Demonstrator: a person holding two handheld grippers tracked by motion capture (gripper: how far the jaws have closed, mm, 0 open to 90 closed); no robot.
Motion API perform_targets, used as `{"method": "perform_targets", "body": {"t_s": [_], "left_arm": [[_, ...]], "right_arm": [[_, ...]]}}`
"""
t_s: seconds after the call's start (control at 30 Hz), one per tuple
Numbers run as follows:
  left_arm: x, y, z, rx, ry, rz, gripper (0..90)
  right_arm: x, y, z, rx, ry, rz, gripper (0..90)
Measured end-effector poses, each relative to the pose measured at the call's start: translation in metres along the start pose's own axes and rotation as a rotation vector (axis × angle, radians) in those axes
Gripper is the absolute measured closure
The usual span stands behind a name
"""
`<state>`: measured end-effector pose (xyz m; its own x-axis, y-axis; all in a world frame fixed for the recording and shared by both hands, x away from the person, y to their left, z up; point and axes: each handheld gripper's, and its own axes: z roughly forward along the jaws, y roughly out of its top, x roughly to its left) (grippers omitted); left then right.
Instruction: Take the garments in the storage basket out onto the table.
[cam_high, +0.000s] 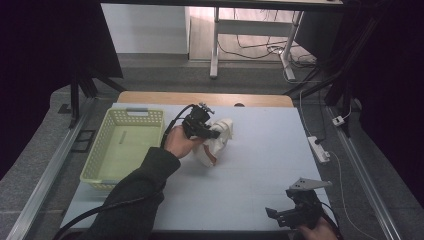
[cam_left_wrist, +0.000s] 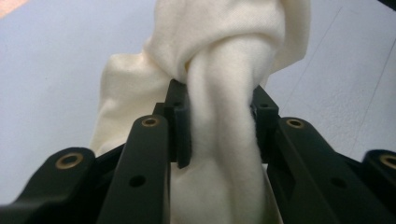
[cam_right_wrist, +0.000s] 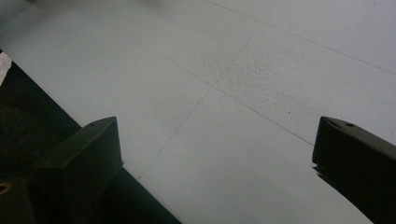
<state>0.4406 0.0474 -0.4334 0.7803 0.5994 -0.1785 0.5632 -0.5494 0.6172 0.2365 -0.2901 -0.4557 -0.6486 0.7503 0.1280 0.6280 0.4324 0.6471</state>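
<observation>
While the left hand-held gripper clenches a bunched cream cloth near the bench centre, the basket at nine o'clock sits empty, suggesting placement remains, and the right hand-held gripper idles released at five o'clock.

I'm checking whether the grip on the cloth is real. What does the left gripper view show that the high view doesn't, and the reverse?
Left gripper view alone: a bunched fold of the cream cloth squeezed between the left gripper jaws.

High view alone: the pale green basket left of the cloth, the right gripper open and holding nothing near the table's front edge, and the person's dark sleeve.

Both: the cloth, the left gripper, and the light blue table.
</observation>
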Motion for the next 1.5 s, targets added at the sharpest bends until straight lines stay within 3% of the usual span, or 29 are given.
{"method": "perform_targets", "body": {"t_s": [0.53, 0.93, 1.07, 1.3, 1.5], "left_arm": [[0.003, -0.018, 0.032, 0.055, -0.016, -0.036, 66.4], [0.001, -0.035, 0.058, 0.125, -0.013, -0.023, 63.3], [0.003, -0.042, 0.064, 0.126, -0.013, -0.016, 62.4], [0.004, -0.046, 0.068, 0.118, -0.018, -0.003, 57.0], [0.001, -0.040, 0.063, 0.112, -0.025, 0.003, 43.5]], "right_arm": [[0.001, 0.000, 0.001, 0.009, 0.001, -0.010, 1.3], [0.002, 0.000, 0.001, 0.018, 0.002, -0.015, 1.2], [0.002, 0.000, 0.001, 0.018, 0.001, -0.019, 1.2], [0.002, 0.000, 0.002, 0.022, 0.001, -0.025, 1.3], [0.002, 0.000, 0.002, 0.022, 0.001, -0.024, 1.3]]}}
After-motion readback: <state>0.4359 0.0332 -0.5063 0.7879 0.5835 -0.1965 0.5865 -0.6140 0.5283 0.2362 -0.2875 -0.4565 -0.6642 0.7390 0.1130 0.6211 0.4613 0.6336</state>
